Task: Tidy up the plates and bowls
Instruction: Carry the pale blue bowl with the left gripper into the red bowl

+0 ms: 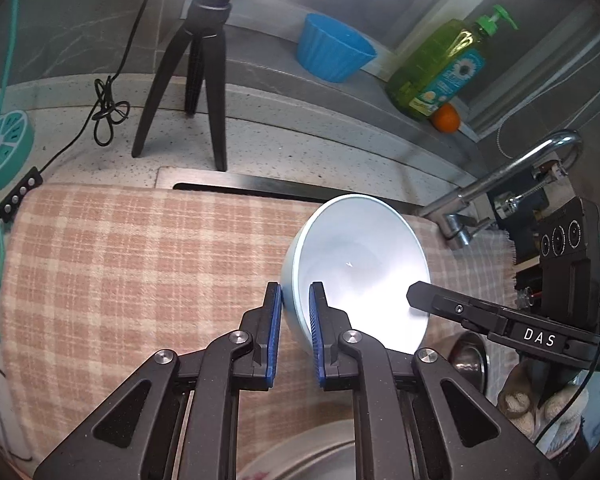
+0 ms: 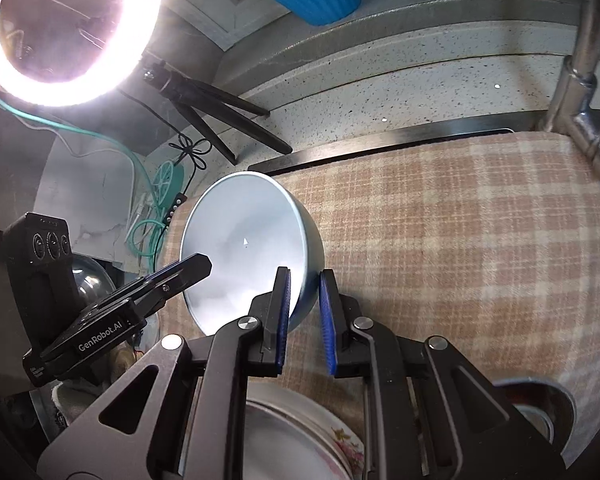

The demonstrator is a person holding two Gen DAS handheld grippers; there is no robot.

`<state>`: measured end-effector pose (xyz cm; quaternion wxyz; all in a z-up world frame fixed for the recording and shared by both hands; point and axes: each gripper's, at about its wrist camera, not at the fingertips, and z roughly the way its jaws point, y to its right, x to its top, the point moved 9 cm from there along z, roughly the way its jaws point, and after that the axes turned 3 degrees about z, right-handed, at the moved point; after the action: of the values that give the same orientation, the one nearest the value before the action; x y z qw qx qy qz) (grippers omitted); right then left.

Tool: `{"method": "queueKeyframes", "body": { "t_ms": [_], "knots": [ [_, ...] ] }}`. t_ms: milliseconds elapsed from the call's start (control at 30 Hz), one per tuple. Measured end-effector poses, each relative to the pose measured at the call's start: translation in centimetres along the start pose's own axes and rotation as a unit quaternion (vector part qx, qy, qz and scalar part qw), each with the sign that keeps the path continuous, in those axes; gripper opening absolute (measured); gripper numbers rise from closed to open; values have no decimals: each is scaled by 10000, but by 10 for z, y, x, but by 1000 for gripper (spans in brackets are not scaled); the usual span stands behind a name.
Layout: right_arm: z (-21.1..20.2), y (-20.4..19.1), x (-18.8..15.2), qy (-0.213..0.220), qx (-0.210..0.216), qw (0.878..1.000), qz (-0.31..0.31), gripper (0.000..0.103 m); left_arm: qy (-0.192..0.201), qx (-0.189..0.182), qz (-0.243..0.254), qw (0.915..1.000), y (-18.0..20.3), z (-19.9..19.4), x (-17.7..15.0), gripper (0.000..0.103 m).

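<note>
Nearest the lenses, a floral plate (image 2: pixel 340 440) lies below both grippers. Left gripper (image 1: pixel 295 332) straddles the rim of a pale bowl (image 1: pixel 360 268), blue pads either side of the wall, narrowly parted; contact cannot be confirmed. Right gripper (image 2: pixel 305 320) straddles the opposite rim likewise (same uncertainty). Bowl sits tilted on its side over a checked cloth (image 1: pixel 140 260). Beyond: sink edge (image 1: pixel 240 182), tap (image 1: pixel 500 184), tripod (image 1: pixel 204 60), blue cup (image 1: pixel 332 52), soap bottle (image 1: pixel 440 68), orange (image 1: pixel 446 118).
</note>
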<state>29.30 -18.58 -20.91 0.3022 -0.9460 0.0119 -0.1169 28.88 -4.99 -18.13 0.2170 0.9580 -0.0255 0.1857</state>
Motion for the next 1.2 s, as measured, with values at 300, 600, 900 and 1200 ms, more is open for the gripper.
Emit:
{"method": "queueKeyframes", "body": {
  "t_ms": [300, 600, 900, 1200],
  "knots": [
    [-44, 15, -23, 242, 23, 9996, 150, 15, 59, -252, 263, 9993, 40, -15, -15, 12],
    [-83, 40, -49, 380, -104, 9989, 240, 15, -44, -523, 539, 9972, 84, -15, -37, 12],
    [-112, 77, -74, 499, -226, 9966, 615, 15, -235, -760, 865, 9931, 125, -9, -59, 12],
    [-124, 109, -101, 482, -329, 9942, 901, 15, -553, -879, 1052, 9890, 147, 8, -85, 12]
  ]
}}
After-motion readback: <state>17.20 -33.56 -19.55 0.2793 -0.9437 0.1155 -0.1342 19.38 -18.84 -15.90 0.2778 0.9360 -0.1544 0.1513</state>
